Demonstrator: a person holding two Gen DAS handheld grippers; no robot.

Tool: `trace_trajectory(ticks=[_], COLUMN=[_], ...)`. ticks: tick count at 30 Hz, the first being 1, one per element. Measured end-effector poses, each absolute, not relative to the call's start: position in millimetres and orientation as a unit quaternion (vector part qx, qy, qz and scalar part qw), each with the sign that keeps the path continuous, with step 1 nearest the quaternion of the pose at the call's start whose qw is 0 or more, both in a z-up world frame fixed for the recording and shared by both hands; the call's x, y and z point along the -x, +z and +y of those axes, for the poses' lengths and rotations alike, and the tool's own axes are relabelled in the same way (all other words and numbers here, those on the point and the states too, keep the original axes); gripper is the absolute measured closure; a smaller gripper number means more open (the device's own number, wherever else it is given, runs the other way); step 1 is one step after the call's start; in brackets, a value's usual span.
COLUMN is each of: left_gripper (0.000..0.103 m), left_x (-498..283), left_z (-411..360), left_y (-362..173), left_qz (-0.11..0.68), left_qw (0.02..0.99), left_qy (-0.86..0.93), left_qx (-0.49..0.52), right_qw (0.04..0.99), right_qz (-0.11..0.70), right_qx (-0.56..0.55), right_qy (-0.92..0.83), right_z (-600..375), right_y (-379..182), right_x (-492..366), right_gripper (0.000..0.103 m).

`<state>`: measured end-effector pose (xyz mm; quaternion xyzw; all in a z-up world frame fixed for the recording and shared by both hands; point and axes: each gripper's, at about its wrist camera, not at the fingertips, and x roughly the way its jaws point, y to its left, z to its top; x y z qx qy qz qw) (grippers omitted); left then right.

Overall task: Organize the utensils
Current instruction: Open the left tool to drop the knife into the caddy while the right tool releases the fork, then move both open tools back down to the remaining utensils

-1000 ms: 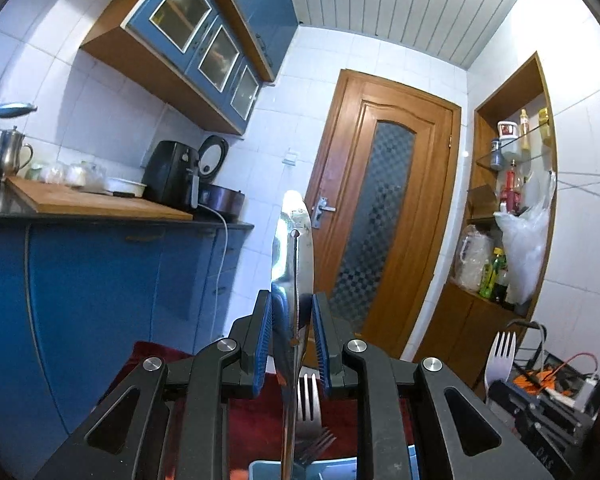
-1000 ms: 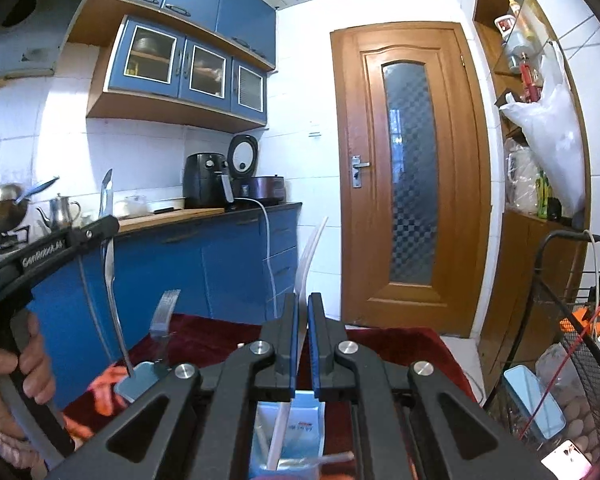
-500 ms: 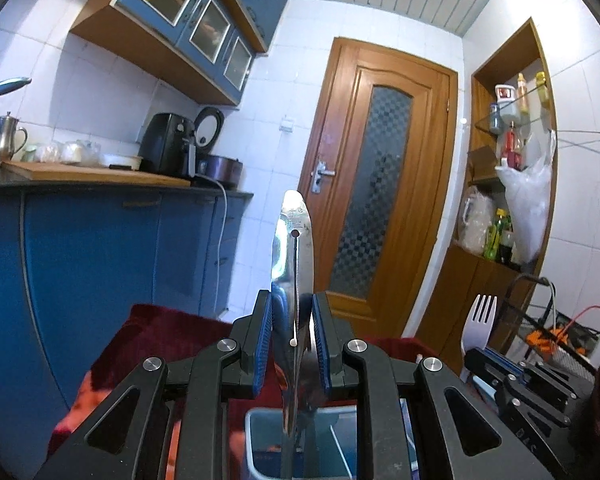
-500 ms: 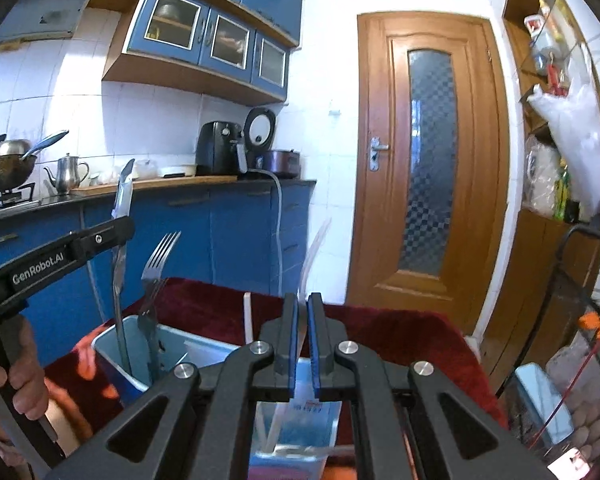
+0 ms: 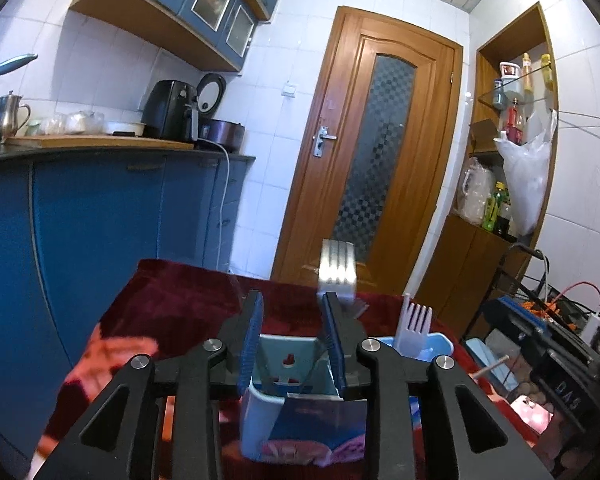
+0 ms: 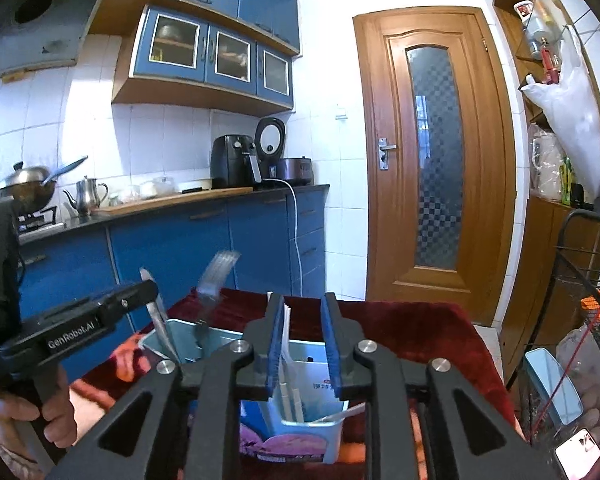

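**Both grippers spread above the utensil bins**

Left wrist view — left gripper (image 5: 292, 340) parted, holding nothing; grey bin (image 5: 290, 364) directly below and between its fingers; metal fork (image 5: 336, 270) upright by the right finger, long axis vertical; white plastic fork (image 5: 414, 322) upright in the blue bin (image 5: 440, 346) to the right.

Right wrist view — right gripper (image 6: 302, 344) parted, empty; white utensils (image 6: 288, 360) upright beneath it.

bright, cool indoor light | fisheye edges bent, dark | metal fork (image 6: 216, 280) motion-blurred

shiny metal fork (image 5: 337, 268), matt plastic fork (image 5: 414, 326), plush red cloth (image 5: 180, 304)
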<state>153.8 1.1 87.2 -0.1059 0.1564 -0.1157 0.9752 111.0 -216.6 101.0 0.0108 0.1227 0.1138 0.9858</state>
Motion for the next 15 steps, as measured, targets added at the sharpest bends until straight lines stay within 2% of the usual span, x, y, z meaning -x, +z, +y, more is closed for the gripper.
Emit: trace_trajectory(ticks=[7, 15], left_gripper=[0.072, 0.072], left_x=[-129.6, -97.7], left_z=[4.6, 3.6], left_y=[93.2, 93.1], left_qz=[0.183, 0.226], left_qw=[0.97, 0.962], left_qy=[-0.116, -0.122], left_qx=[0.107, 0.089], right_qw=[0.983, 0.972], right_qz=[0.141, 0.199], right_qx=[-0.025, -0.044], right_qy=[0.117, 0.115], right_z=[-218.7, -221.4], right_y=[107.0, 98.0], right_x=[-84.7, -59.5], right_gripper=[0.08, 0.079])
